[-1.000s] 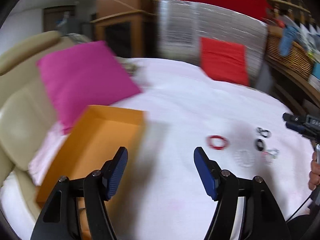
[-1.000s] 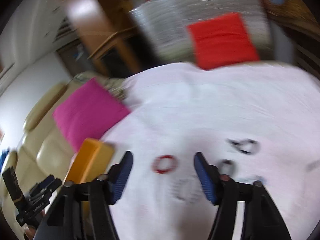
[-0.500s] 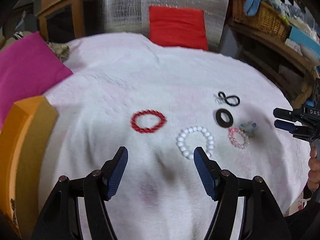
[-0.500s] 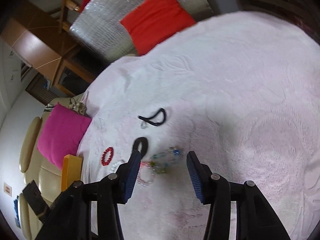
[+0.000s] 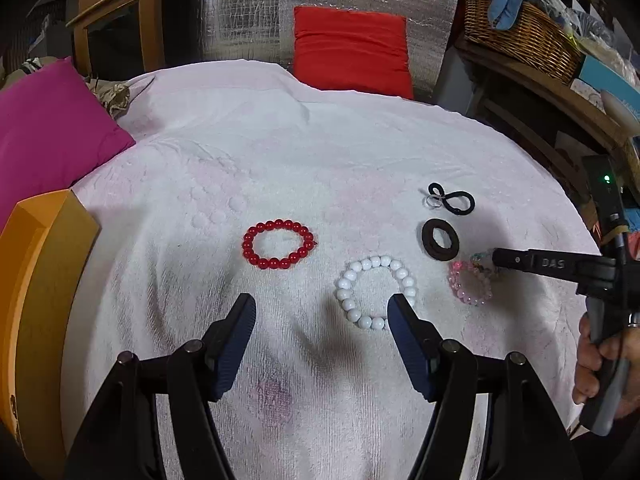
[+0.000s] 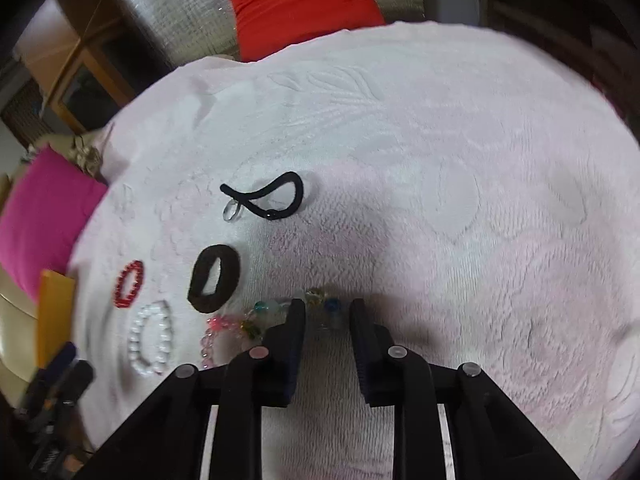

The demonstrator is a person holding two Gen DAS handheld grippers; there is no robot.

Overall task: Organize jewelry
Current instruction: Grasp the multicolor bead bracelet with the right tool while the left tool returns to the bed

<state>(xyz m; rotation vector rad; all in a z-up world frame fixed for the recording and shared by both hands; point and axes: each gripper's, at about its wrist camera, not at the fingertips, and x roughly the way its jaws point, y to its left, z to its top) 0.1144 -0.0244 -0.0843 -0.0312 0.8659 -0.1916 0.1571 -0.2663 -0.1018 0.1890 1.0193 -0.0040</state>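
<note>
The right hand-held gripper has come down, its jaws narrowed around the multicolour bead bracelet, not yet clenched. The left hand-held gripper now hovers wide open near the white bead bracelet, so picking begins.

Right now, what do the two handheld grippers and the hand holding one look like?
Both match. The left gripper has black, angular linkage arms with silver pivot pins and dark blue ribbed finger pads. The right gripper, seen from the left wrist, is black with white "DAS" lettering, a grey handle and a green indicator light. A bare hand holds it; no sleeve shows.
</note>
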